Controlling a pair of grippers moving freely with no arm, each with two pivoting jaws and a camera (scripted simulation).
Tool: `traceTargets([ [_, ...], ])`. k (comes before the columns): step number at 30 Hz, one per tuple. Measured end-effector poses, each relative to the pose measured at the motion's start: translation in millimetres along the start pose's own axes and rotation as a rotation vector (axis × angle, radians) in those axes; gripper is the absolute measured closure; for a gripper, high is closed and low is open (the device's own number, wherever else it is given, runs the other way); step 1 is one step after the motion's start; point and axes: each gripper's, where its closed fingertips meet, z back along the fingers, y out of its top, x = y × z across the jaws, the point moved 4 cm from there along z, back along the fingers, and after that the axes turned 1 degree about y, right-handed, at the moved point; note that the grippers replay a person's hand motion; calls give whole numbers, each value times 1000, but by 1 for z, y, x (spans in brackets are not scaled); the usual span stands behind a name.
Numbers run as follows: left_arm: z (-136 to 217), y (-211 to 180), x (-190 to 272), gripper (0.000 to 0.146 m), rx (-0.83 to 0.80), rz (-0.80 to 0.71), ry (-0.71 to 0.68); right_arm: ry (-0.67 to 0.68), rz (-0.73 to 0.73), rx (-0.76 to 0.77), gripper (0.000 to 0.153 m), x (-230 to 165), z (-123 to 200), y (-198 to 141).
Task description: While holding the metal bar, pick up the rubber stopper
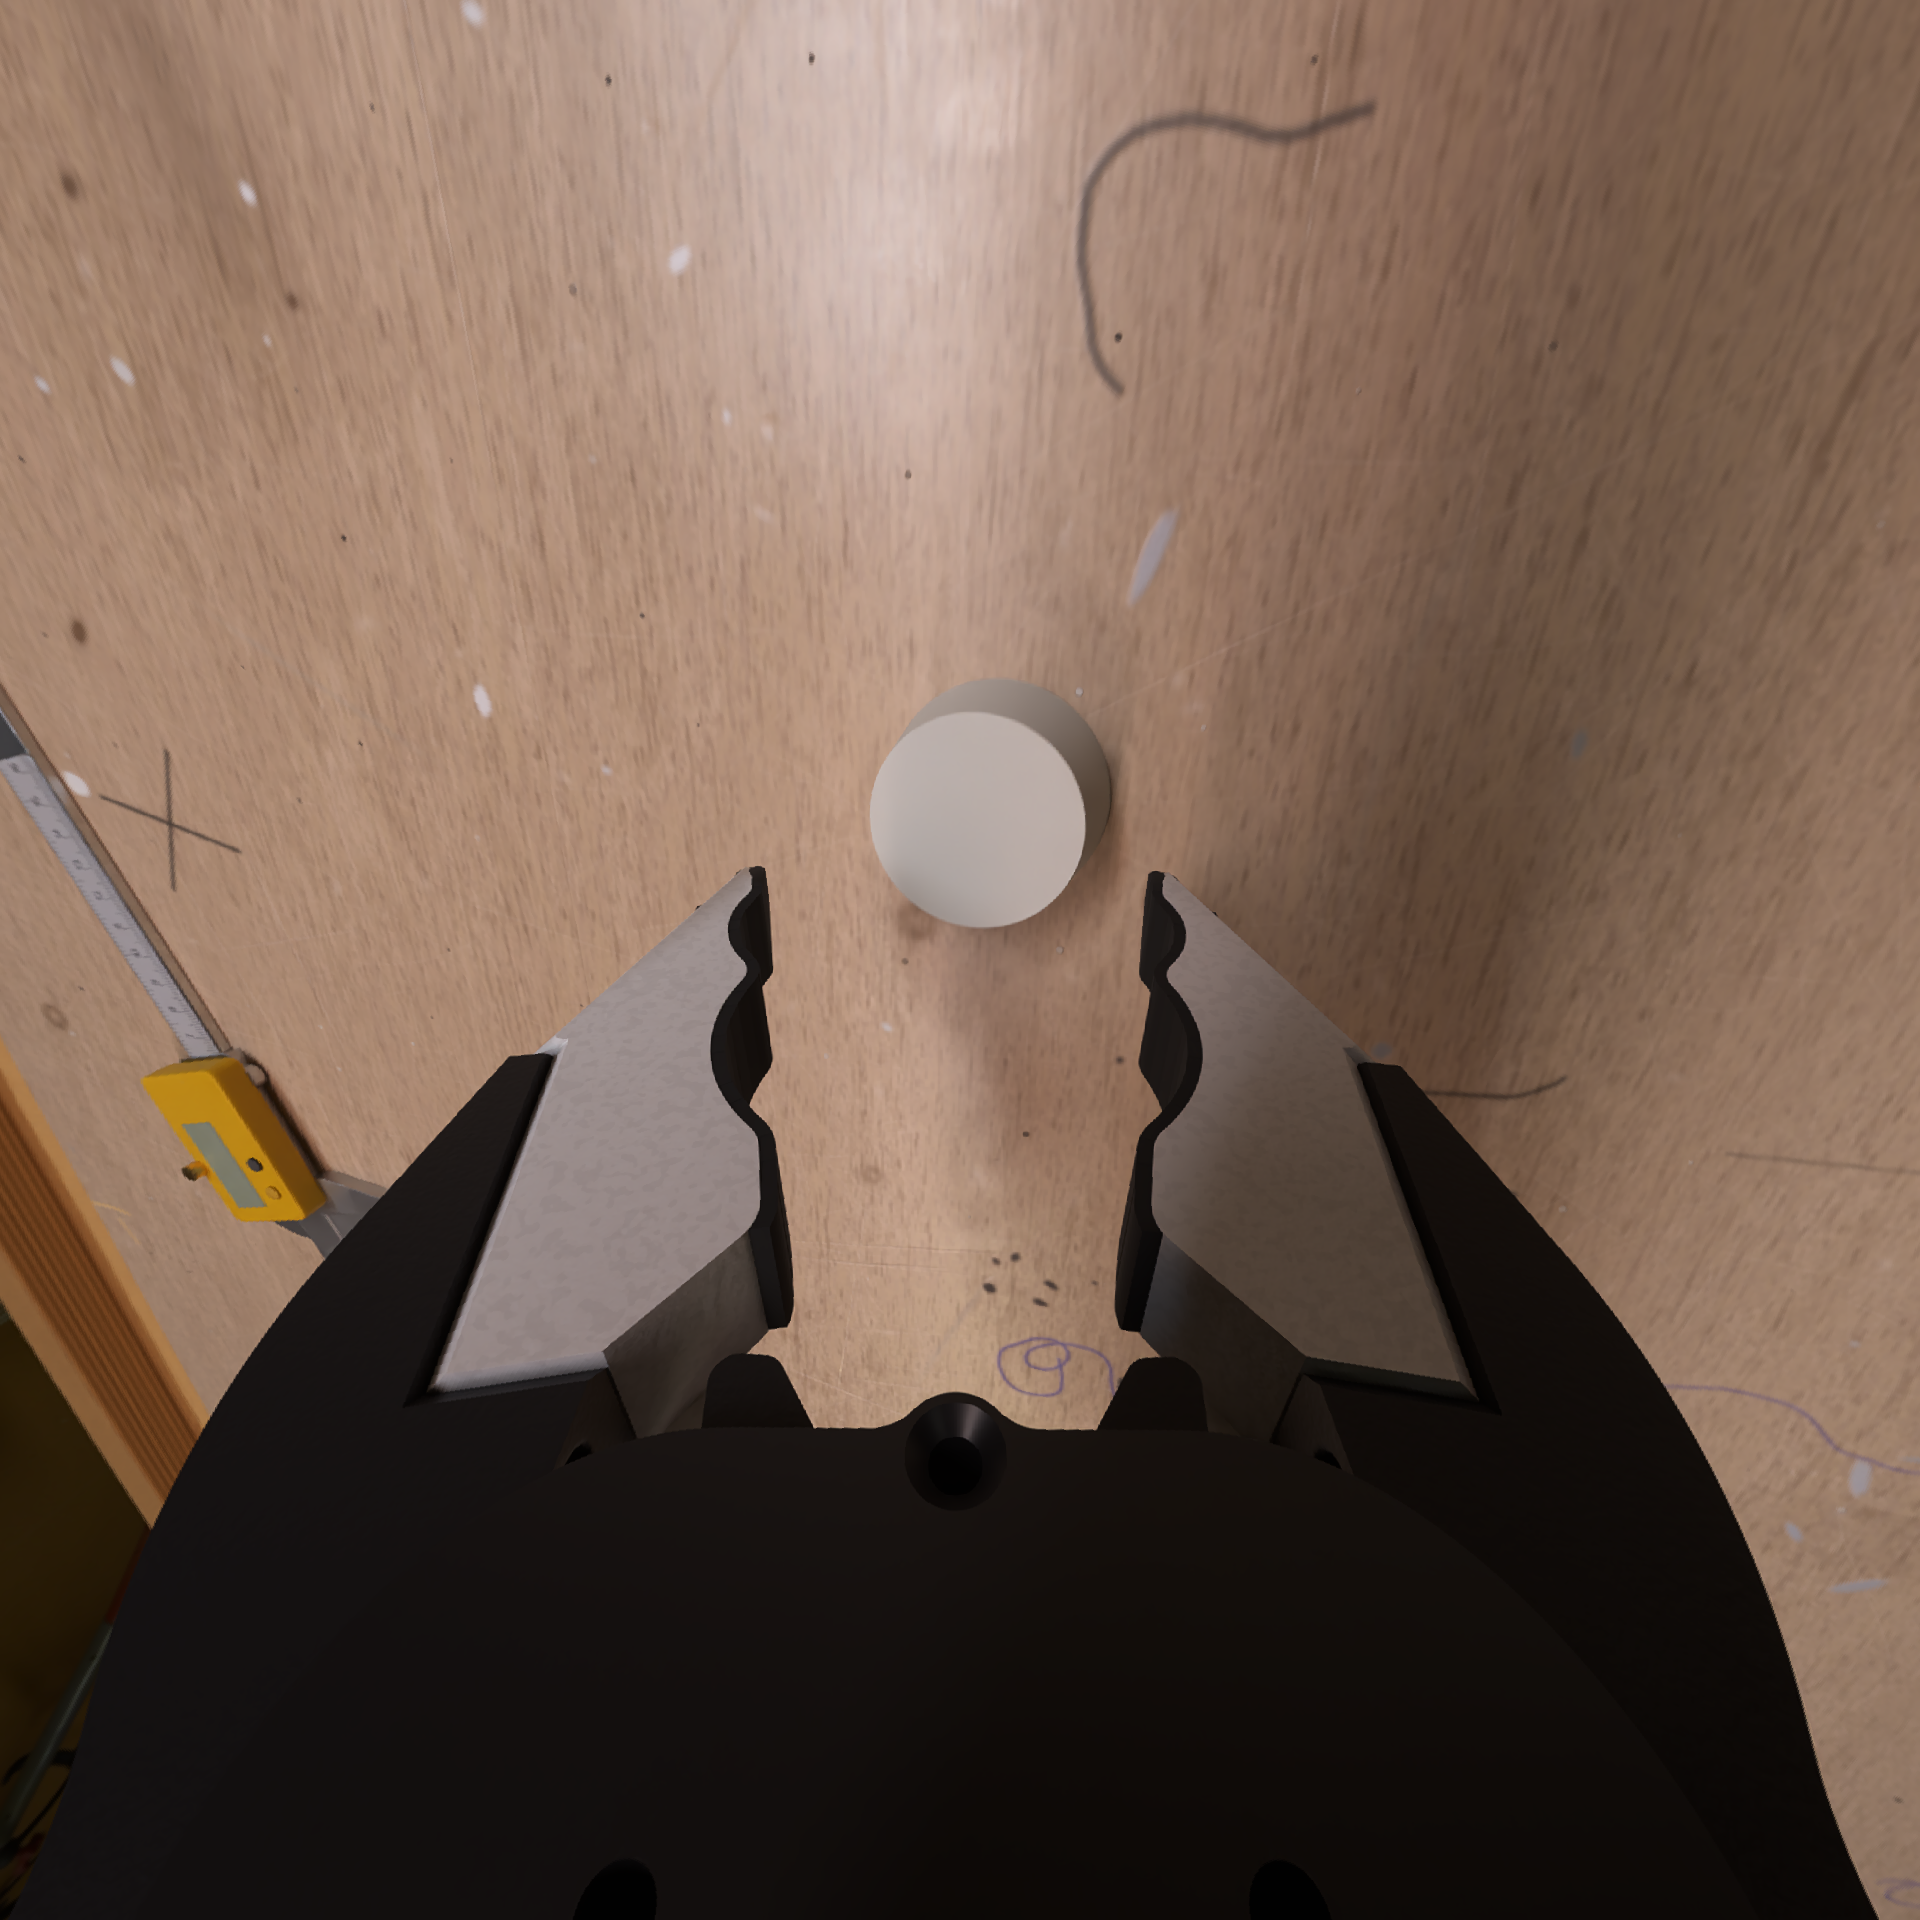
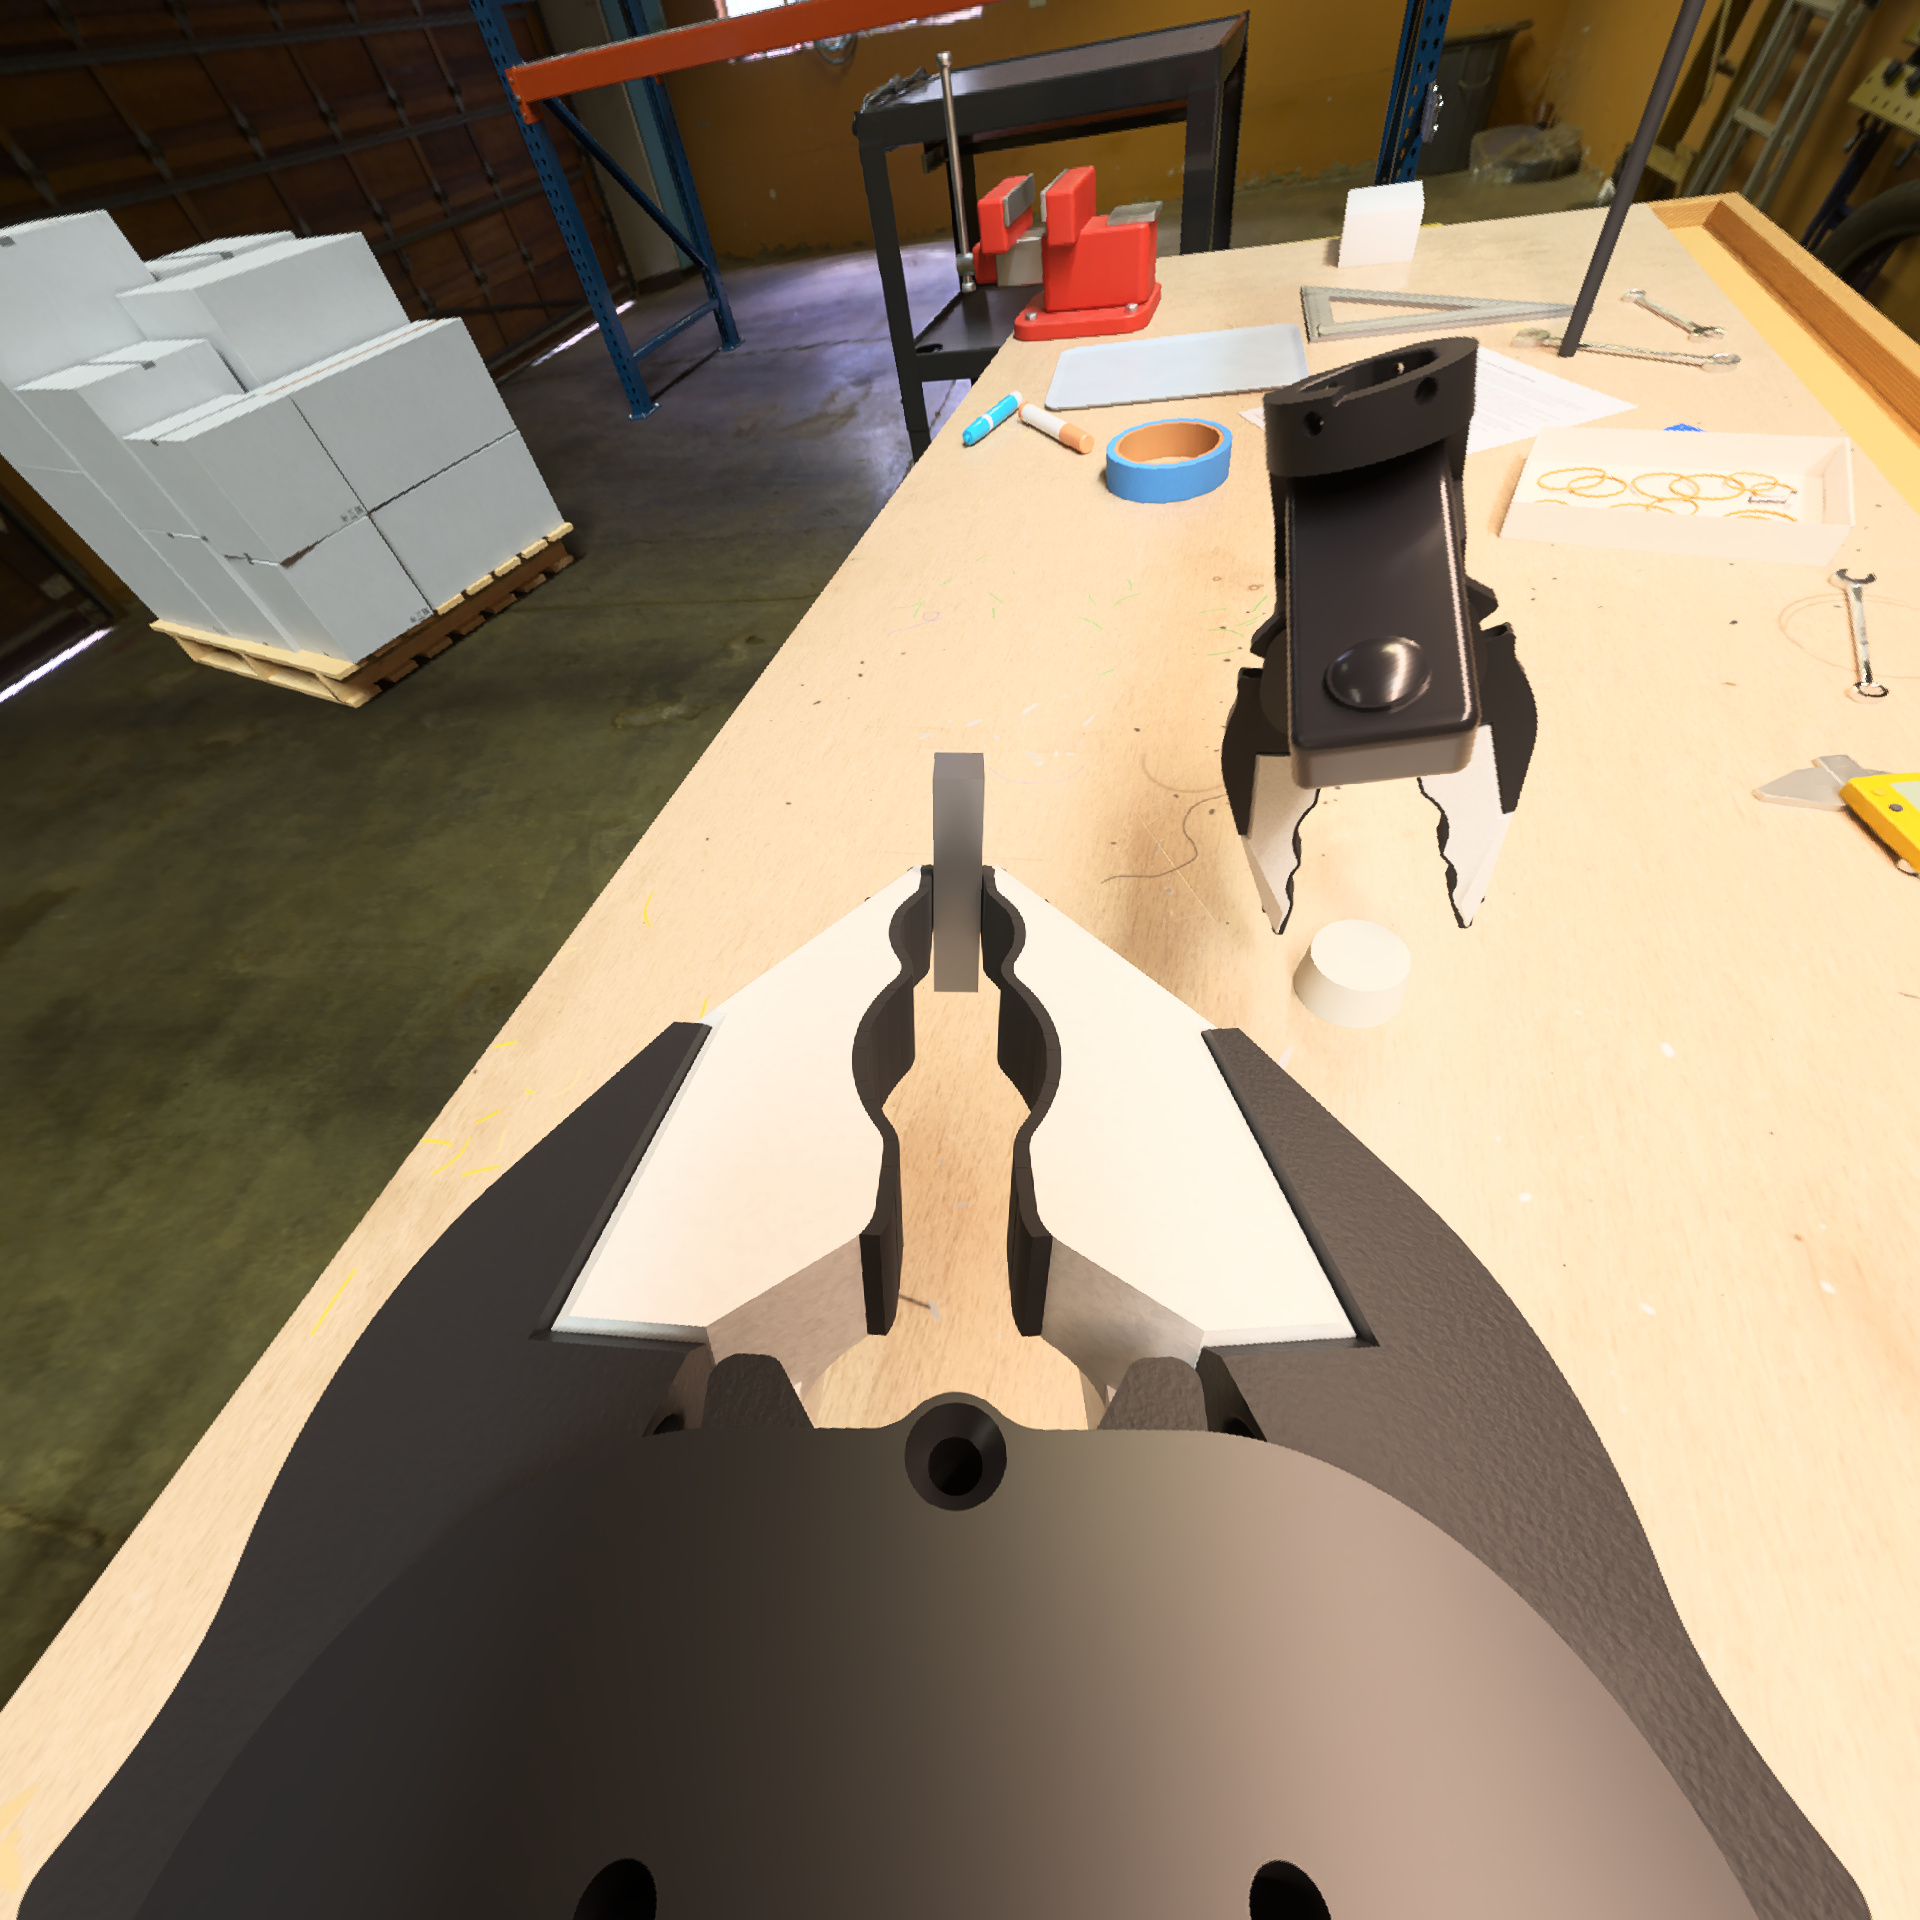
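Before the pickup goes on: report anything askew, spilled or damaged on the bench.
Nothing stands out. The rubber stopper sits flat on the workbench, unspilled, below the open left tongs. The metal bar stands straight in the shut right tongs. Pen scribbles and paint flecks mark the wood, nothing more.

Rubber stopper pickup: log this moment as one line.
right claw: shut on metal bar | left claw: open, above rubber stopper, not touching | stopper: on workbench

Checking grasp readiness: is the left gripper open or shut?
Open: the left gripper has a wide gap, hovering above the rubber stopper, not touching it.
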Motion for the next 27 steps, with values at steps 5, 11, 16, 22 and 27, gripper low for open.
traceTargets([
  [5, -4, -7, -2, 78, -34, -36, -36, 1, 12, -5, 145, -1, -2, 1],
  [11, -21, -1, 1, 88, -71, -82, -114, 11, 21, -35, 145, -2, -3, -4],
  [16, -25, 0, 0, 93, -9, 10, -187, 47, 42, -68, 145, -6, -4, -11],
  [22, -7, 1, 0, 99, -7, -24, -86, 70, 2, -227, 145, -1, -22, -30],
  [27, 30, -6, -6, 99, -40, -54, 58, 165, -35, -401, 145, 3, -56, -47],
])
